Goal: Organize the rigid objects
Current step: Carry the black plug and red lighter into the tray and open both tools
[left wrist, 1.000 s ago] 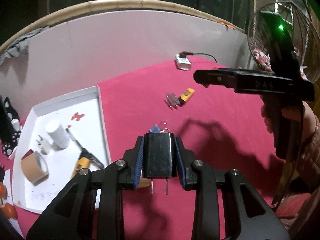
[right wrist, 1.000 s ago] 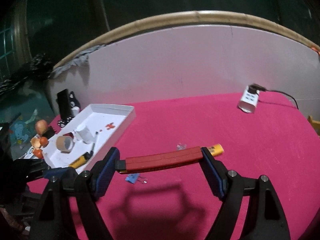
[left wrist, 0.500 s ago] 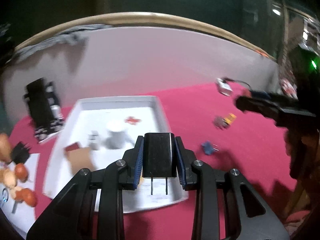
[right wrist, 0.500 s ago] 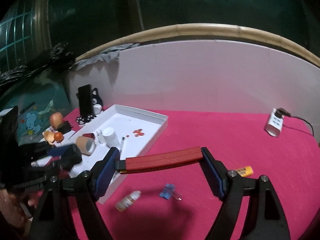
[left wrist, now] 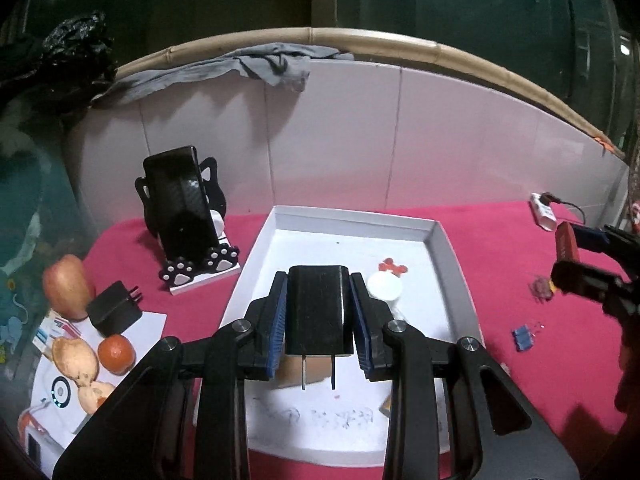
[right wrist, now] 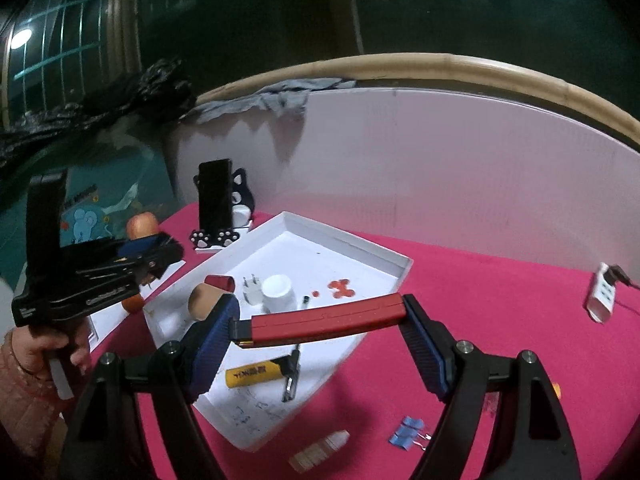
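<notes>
black charger (left wrist: 320,312) | hides tape roll (left wrist: 298,372) | left hand-held gripper (left wrist: 320,330) clamped

scribbles on the white tray (left wrist: 352,416) stay unreadable.

A tray (right wrist: 400,258) sits mid-table, holding a cup (right wrist: 277,292), tape roll (right wrist: 202,300) and plug (right wrist: 251,289). Phone stand (right wrist: 219,216) behind-left; binder clip (right wrist: 406,433) front-right.

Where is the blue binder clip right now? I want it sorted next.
The blue binder clip lies on the red cloth outside the white tray, off its near right corner, near the small bottle in the right wrist view.
</notes>
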Demonstrator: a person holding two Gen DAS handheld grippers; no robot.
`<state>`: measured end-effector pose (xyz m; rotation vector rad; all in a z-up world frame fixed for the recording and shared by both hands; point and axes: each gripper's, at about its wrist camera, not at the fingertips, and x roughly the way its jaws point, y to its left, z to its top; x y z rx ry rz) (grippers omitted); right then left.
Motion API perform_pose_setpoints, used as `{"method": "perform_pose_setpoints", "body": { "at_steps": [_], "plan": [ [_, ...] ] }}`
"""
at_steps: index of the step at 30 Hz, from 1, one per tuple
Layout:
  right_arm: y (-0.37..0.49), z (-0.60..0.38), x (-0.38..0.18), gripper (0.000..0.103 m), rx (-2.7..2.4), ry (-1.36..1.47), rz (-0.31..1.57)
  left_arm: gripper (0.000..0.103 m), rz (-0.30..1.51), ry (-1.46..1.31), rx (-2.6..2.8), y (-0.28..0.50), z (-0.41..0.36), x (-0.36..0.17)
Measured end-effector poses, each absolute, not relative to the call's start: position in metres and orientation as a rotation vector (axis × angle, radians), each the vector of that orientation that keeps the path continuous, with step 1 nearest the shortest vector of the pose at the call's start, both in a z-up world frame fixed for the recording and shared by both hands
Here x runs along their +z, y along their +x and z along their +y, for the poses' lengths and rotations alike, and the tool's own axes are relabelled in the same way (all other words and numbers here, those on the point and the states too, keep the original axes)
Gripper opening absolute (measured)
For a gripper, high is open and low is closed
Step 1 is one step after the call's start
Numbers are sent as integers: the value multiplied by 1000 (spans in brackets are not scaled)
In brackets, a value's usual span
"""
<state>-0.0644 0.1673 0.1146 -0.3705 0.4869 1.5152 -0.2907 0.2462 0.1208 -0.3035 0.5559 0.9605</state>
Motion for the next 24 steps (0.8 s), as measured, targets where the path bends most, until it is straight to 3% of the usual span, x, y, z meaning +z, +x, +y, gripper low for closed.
{"method": "perform_pose_setpoints", "body": {
  "at_steps": [24],
  "plan": [
    [-98,247,65,81,1533,-503,586,29,620,-385,1055,-246,325,97]
  ]
}}
